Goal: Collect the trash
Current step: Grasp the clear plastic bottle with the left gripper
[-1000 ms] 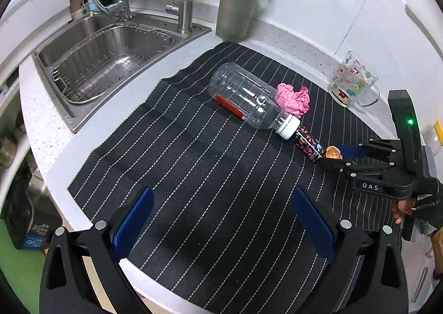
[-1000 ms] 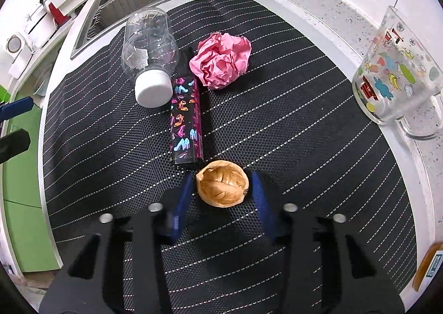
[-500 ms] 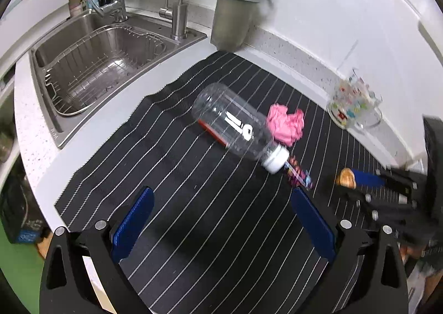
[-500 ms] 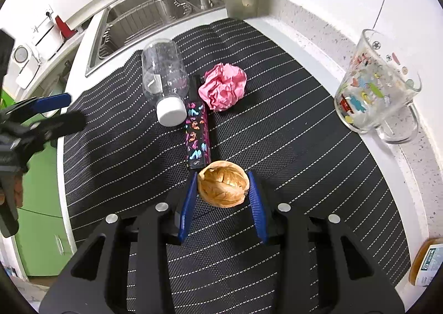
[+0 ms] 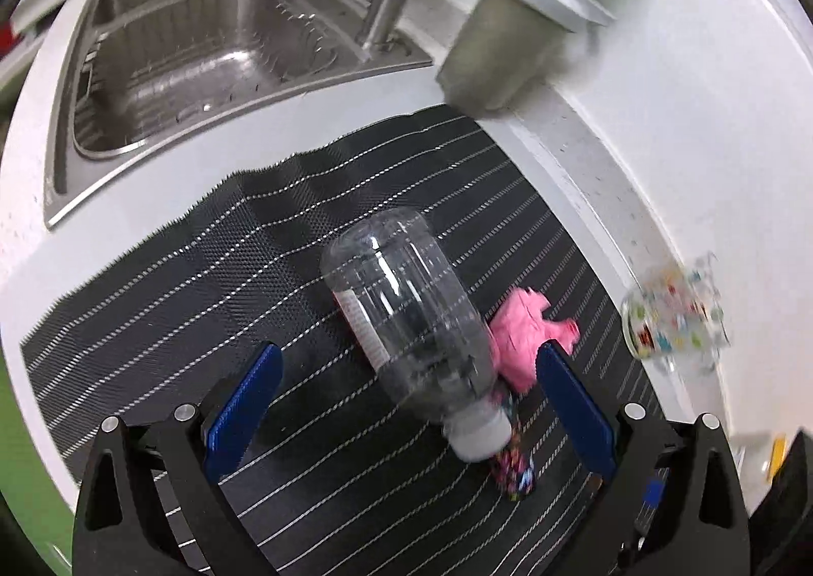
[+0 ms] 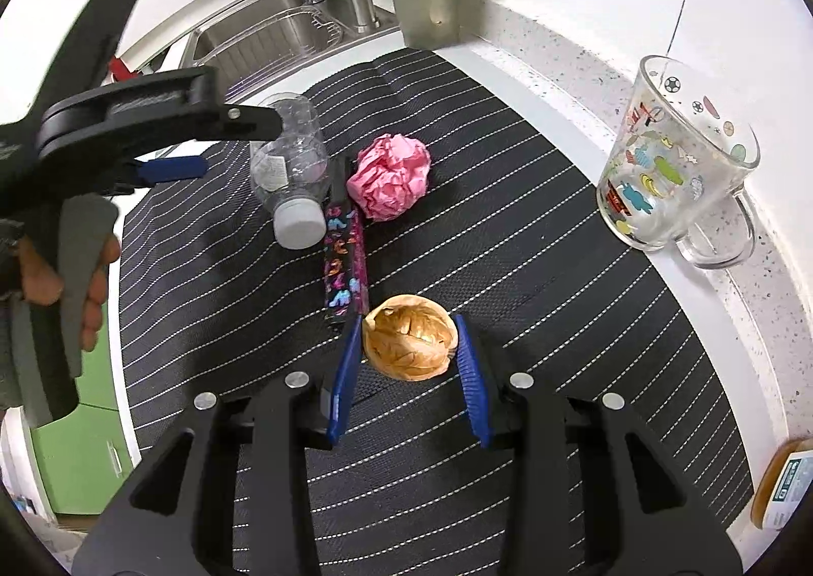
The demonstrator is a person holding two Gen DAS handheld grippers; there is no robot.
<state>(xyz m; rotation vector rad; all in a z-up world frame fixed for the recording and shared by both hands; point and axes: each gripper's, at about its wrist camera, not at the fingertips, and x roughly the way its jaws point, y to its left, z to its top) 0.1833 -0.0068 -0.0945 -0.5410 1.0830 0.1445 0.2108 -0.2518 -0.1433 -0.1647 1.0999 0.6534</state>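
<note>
My right gripper is shut on a brown walnut shell, held a little above the striped black mat. A clear plastic bottle with a white cap lies on the mat beside a crumpled pink paper ball and a dark patterned wrapper. My left gripper is open and hovers over the bottle, its blue pads wide on either side and not touching it. The right wrist view shows the bottle, the paper ball, the wrapper and the left gripper, held by a hand.
A grey lidded bin stands at the mat's far corner by the wall. The steel sink lies to the left. A printed glass mug sits on the white counter at the right, and a brown-edged packet lies near the front right.
My left gripper has swung in over the bottle, which now lies between its open fingers. My right gripper has risen a little with the walnut shell in it.
</note>
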